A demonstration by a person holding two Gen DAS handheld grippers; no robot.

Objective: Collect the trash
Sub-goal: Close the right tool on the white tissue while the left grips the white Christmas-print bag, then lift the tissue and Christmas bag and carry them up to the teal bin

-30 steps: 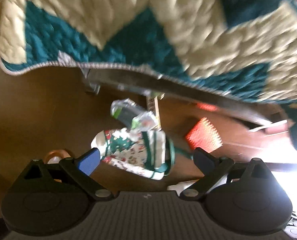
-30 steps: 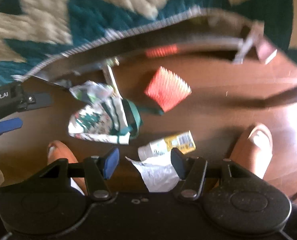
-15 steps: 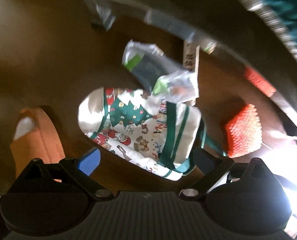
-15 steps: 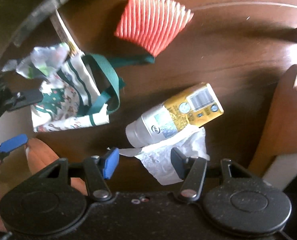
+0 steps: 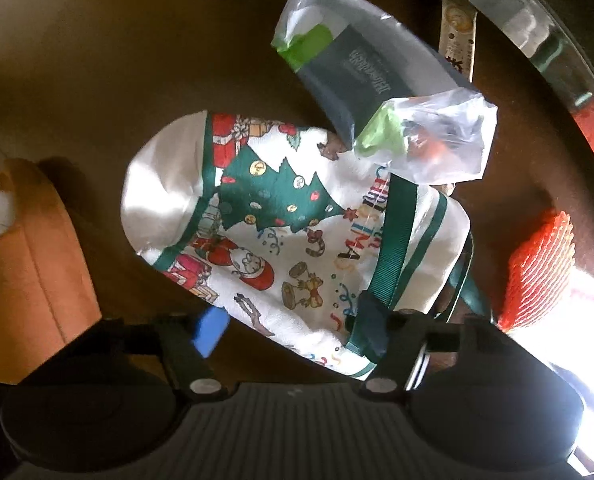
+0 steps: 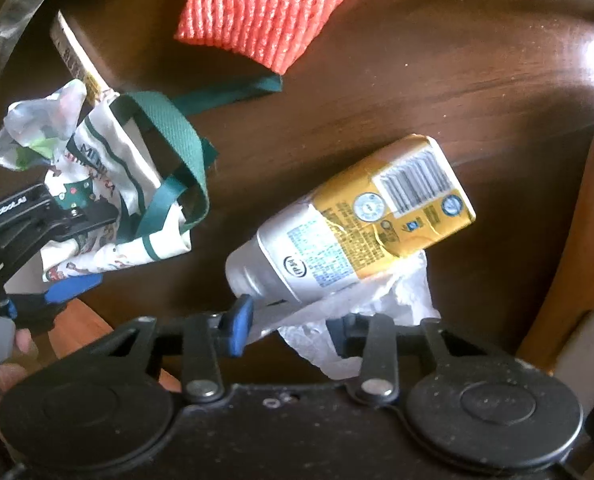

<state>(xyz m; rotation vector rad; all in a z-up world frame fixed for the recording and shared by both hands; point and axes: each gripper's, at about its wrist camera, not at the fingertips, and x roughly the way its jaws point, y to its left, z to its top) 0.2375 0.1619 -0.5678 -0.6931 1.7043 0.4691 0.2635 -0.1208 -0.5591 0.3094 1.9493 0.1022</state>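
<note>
A Christmas-print tote bag (image 5: pixel 281 232) with green straps lies flat on the dark wood floor; it also shows in the right wrist view (image 6: pixel 109 196). My left gripper (image 5: pixel 289 332) is open, its jaws straddling the bag's near edge. A clear plastic bag (image 5: pixel 437 144) and a grey pouch (image 5: pixel 361 68) lie on the tote's far side. My right gripper (image 6: pixel 289 328) is open over a crumpled white tissue (image 6: pixel 361 316). A yellow and silver drink carton (image 6: pixel 353 220) lies just beyond it.
An orange-red foam net (image 6: pixel 265 12) lies farther out; it also shows in the left wrist view (image 5: pixel 537 268). A snack wrapper (image 5: pixel 457 40) lies by a metal bed frame (image 5: pixel 537 12). Orange slippers flank the scene (image 5: pixel 25 272) (image 6: pixel 577 240).
Both grippers have dropped toward the floor. The left one closed in on the tote bag, the right one on the tissue and carton. The quilt has left view.
</note>
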